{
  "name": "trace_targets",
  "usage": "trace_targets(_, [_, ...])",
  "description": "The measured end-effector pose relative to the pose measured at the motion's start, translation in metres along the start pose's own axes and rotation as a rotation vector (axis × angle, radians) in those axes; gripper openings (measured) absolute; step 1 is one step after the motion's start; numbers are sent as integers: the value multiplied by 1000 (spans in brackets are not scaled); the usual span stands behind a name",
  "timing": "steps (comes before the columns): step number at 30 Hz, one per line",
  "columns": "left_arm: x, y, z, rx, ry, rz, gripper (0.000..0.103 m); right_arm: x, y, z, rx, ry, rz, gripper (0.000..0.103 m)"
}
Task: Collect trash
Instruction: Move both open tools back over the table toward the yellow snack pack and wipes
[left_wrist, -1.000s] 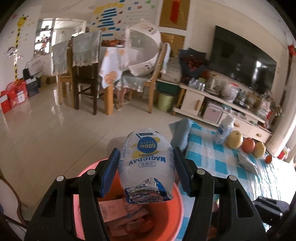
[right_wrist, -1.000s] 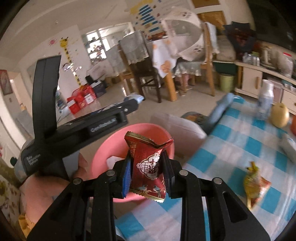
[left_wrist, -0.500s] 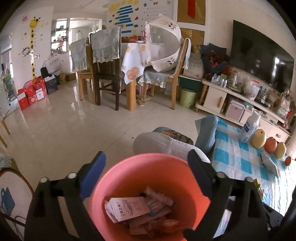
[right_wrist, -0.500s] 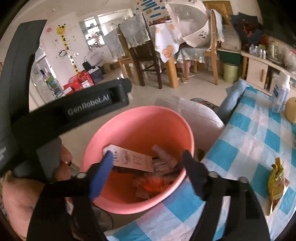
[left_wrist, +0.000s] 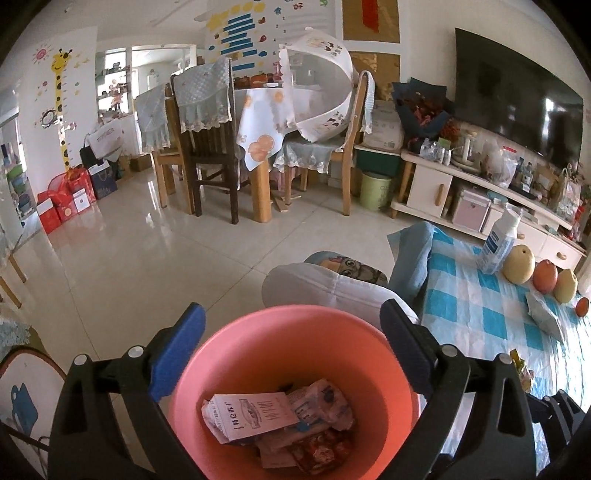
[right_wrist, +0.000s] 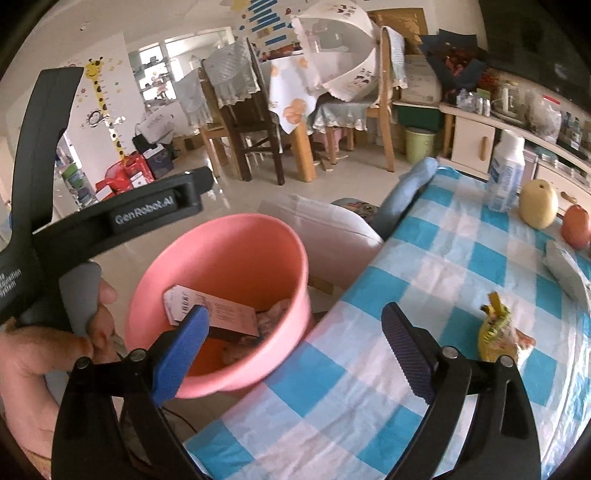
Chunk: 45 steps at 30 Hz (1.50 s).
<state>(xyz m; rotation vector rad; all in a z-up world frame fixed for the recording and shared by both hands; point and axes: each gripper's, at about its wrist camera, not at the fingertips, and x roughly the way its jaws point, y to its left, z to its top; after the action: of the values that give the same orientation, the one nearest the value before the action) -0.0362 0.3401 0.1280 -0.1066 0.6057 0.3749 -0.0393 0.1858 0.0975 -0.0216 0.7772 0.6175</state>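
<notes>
Both wrappers have dropped into the pink bin (left_wrist: 291, 369) off the bench's corner; my left tool (left_wrist: 291, 350) and right tool (right_wrist: 295, 354) gape empty. One yellow wrapper (right_wrist: 498, 332) waits on the bench (right_wrist: 424, 295).

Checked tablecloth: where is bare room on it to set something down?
The checked tablecloth is bare in the wide middle, between the pink bucket and the yellow wrapper, and along the near edge below the right hand-held gripper. The far end is crowded: white bottle, pear, orange fruit, grey packet.
</notes>
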Motion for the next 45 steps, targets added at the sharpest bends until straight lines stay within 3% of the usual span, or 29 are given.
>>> trace_targets(14, [-3, -41, -3, 122, -14, 6, 97, -18, -38, -13, 64, -1, -37, 94])
trace_targets(27, [-8, -86, -9, 240, -42, -34, 97, -39, -72, -26, 80, -10, -81, 95])
trace_targets(45, [-6, -133, -18, 324, -29, -61, 97, -57, -127, -47, 148, -17, -113, 95])
